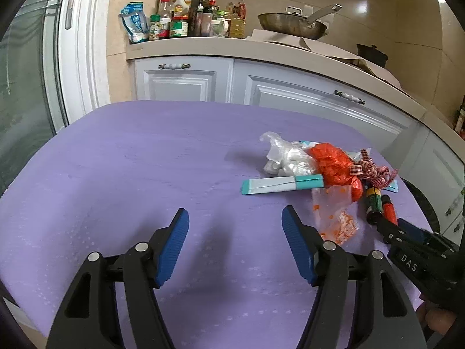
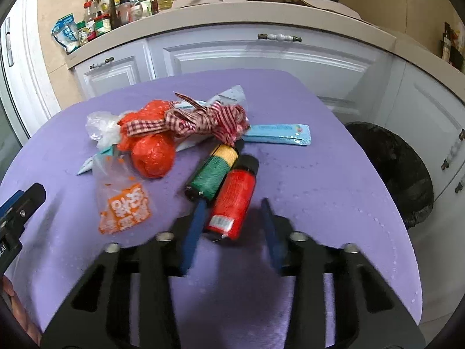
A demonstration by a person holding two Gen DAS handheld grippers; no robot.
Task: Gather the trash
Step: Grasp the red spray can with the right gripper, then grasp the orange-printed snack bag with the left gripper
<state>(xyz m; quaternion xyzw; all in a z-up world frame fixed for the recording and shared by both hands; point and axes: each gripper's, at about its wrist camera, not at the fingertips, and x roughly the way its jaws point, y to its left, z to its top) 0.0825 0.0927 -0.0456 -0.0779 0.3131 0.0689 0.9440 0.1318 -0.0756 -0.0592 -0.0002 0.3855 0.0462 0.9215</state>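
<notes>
A pile of trash lies on the purple table [image 1: 130, 174]: a crumpled clear plastic bag [image 1: 286, 157], an orange bag [image 2: 152, 155], a checked ribbon [image 2: 203, 120], teal sachets [image 1: 282, 184], a clear wrapper with orange print [image 2: 125, 206], a green-yellow thread spool [image 2: 213, 171] and a red thread spool [image 2: 237, 196]. My left gripper [image 1: 235, 218] is open and empty, left of the pile. My right gripper [image 2: 232, 212] is open, its fingers on either side of the near end of the red spool, not closed on it.
A black-lined trash bin [image 2: 398, 171] stands on the floor to the right of the table. White cabinets [image 1: 186, 80] and a counter with bottles [image 1: 180, 20] and a pan [image 1: 293, 23] lie behind the table.
</notes>
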